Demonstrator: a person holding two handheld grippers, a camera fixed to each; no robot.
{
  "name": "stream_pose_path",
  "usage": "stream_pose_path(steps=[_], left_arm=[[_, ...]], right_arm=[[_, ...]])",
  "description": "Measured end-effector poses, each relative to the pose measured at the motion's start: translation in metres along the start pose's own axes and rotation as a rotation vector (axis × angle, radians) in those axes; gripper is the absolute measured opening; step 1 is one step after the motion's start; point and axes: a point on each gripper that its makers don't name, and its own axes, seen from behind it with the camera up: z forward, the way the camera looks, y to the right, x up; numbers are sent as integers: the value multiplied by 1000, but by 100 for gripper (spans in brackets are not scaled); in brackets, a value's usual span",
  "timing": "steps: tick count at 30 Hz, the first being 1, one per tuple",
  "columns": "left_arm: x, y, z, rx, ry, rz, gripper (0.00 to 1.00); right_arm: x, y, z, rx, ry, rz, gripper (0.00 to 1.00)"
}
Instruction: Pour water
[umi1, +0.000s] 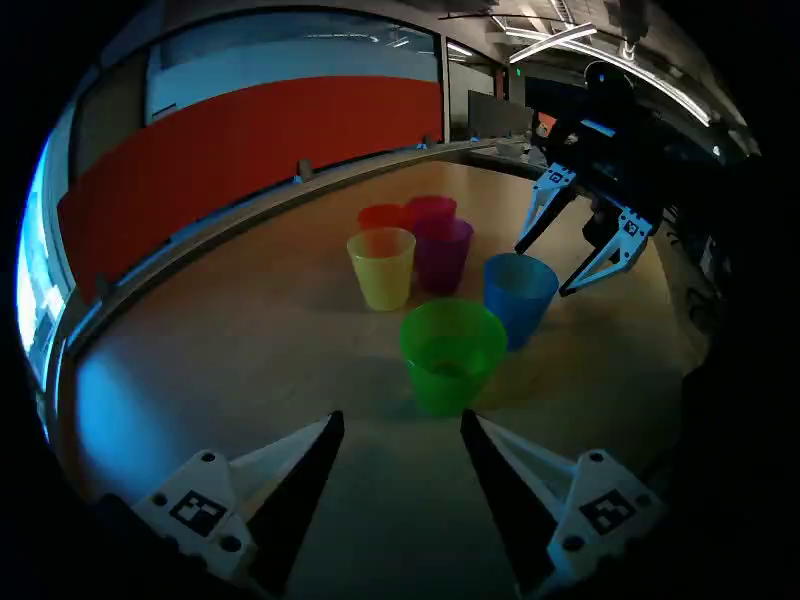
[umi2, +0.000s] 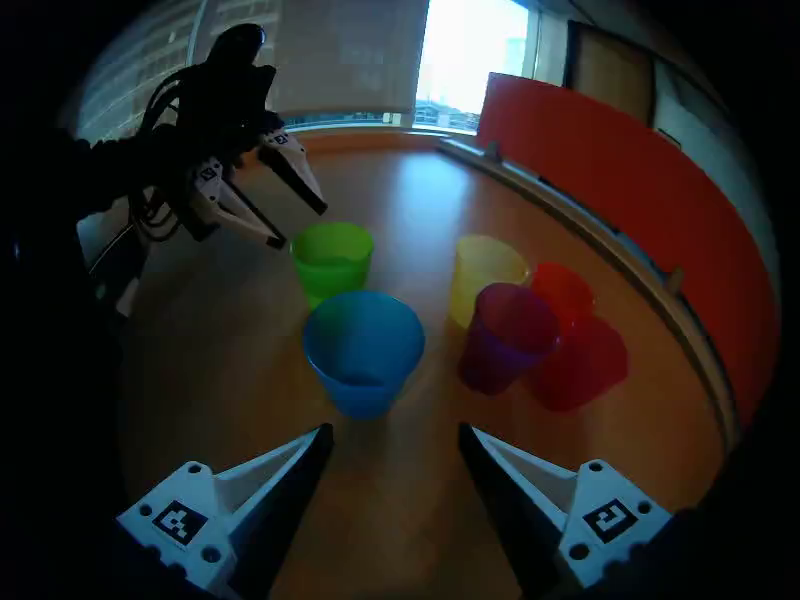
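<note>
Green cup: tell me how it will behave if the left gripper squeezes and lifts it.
The green cup looks like thin translucent plastic, so probably light, and its wall may flex under a hard squeeze. It tapers to a narrower base, so a push near the rim could tip it. It seems to hold some liquid, which might slosh.

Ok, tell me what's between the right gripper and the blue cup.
Only bare table between right gripper and blue cup, seen in the right gripper view.
</note>
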Motion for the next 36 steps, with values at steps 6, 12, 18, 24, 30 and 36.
stream_pose_path(steps=[6,12,18,24,30,36], left_arm=[[2,-2,-10,36,27,-10,86],[8,-6,-20,83,68,-28,86],[18,-8,-31,107,118,-62,86],[31,-26,-45,184,196,-96,86],[42,-47,-62,259,288,-182,86],[49,-59,-77,309,351,-226,86]], right_arm=[[-10,9,-14,-48,6,42,97],[-16,19,-28,-95,28,78,96],[-21,28,-41,-145,56,124,97],[-25,36,-52,-190,81,162,97],[-21,45,-62,-238,119,195,100],[-9,60,-74,-307,180,230,100]])
